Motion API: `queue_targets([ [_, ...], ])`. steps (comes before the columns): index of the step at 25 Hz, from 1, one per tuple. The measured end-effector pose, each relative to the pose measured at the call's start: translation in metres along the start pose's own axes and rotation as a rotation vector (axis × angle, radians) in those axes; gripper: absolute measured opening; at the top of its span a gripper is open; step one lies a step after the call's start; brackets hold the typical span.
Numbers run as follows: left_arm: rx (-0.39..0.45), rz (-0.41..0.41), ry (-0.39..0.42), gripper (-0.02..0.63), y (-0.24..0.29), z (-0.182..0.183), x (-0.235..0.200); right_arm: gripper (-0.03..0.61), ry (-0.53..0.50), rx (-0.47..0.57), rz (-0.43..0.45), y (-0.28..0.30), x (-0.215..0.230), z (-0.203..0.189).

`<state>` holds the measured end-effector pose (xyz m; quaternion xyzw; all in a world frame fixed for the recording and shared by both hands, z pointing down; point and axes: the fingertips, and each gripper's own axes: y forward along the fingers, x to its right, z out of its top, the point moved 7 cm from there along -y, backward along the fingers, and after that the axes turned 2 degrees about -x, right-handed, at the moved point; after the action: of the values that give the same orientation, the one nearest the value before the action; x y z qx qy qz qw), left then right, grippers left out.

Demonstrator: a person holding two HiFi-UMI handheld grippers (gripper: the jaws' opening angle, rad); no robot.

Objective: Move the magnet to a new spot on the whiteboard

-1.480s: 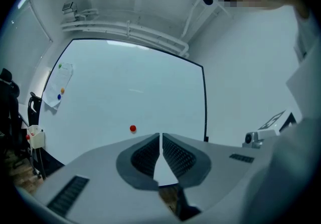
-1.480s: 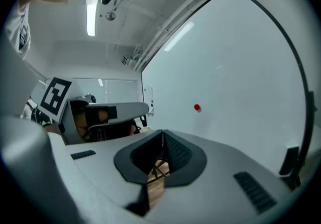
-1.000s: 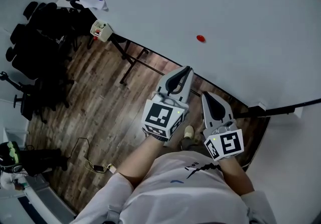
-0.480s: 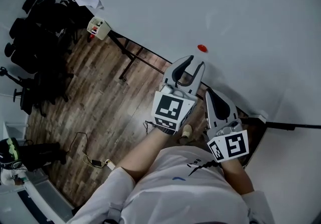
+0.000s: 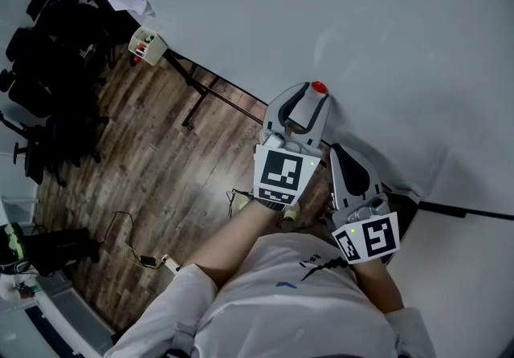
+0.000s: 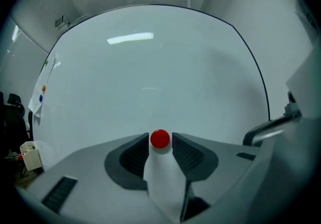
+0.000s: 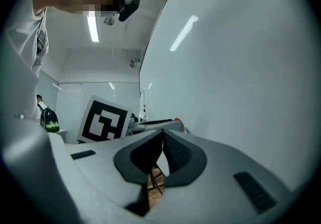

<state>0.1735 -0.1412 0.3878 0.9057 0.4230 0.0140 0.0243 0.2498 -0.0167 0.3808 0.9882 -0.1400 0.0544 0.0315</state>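
Left gripper view: my left gripper's ribbed jaws, just opened, loosely flank the round red magnet; a cream box holds markers.

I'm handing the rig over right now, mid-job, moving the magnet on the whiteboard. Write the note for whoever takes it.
Left gripper: open. Its jaws have just been opening, and the red magnet sits between the tips, not clamped.
Right gripper: shut with nothing in it, held below the left one in the head view.
Magnet: stuck flat on the whiteboard, low on the board.
Done: the left gripper is lined up around the magnet.
Left to do: close on the magnet, carry it to another spot on the board, set it there and let go.
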Motion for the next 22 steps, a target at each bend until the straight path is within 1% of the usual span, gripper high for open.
queue_targets([
  [7,-0.008,0.019,0.012,0.133,0.01,-0.001,-0.003,0.015,0.002,-0.001,0.018,0.006,0.011,0.0],
  [13,0.0,0.044,-0.002,0.132,0.006,0.0,0.003,0.015,0.004,0.0,0.035,0.004,0.015,0.001],
  [22,0.007,0.033,-0.021,0.13,0.005,0.001,0.004,0.015,0.005,-0.004,0.043,0.002,0.016,-0.001],
])
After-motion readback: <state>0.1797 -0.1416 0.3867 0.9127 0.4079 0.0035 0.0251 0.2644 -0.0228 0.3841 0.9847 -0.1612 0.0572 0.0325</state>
